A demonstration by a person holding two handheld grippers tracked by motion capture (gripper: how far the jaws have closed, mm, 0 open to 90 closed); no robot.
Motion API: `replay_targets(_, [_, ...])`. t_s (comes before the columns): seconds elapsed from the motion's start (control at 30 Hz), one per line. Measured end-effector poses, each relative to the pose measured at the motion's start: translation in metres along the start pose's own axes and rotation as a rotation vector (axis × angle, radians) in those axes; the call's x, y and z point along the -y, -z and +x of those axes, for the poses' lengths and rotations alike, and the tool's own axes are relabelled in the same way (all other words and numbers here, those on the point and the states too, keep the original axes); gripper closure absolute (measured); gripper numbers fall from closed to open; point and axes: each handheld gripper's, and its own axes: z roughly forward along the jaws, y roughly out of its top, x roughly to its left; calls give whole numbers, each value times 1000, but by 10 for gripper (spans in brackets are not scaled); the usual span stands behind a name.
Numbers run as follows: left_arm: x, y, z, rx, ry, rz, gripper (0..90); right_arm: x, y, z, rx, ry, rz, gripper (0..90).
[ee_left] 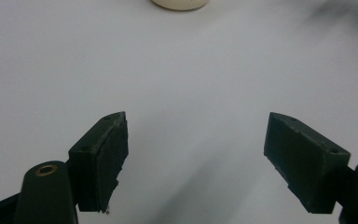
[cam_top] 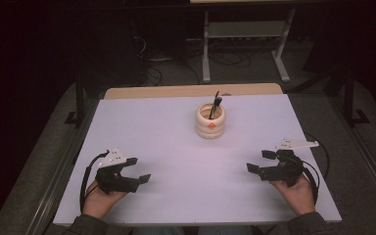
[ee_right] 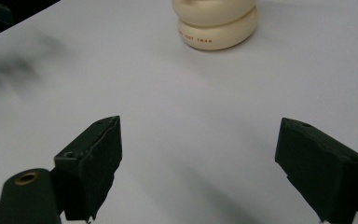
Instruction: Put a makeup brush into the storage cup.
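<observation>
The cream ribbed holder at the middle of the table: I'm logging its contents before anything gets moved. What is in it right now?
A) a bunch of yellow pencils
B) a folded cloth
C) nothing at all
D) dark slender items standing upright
D: in the high view, dark slender items stick up out of the cream ribbed holder, leaning slightly right; what exactly they are is too small to tell.

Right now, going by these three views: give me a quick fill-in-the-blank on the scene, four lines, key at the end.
1. The cream ribbed holder stands on the ____ table.
2. The fingers of the left gripper are ____.
3. The right gripper holds ____.
4. The dark pens stick out of the holder's ____.

Missing words: white; open; nothing; top
</observation>
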Motion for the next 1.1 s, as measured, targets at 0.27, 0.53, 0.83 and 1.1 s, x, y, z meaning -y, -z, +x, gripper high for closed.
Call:
replay_targets(0.27, [13,3,1,0,26,0,213,9,3,-2,9,-2,-3,141])
replay_targets(0.53, [19,7,0,-6,13,-6,214,17,5,-2,10,-16,8,141])
replay_targets(0.83, [24,6,-1,-1,19,6,214,25,9,-1,11,-14,-8,141])
replay_targets(1.1, [26,4,-3,5,0,7,215,29,8,2,11,-9,3,141])
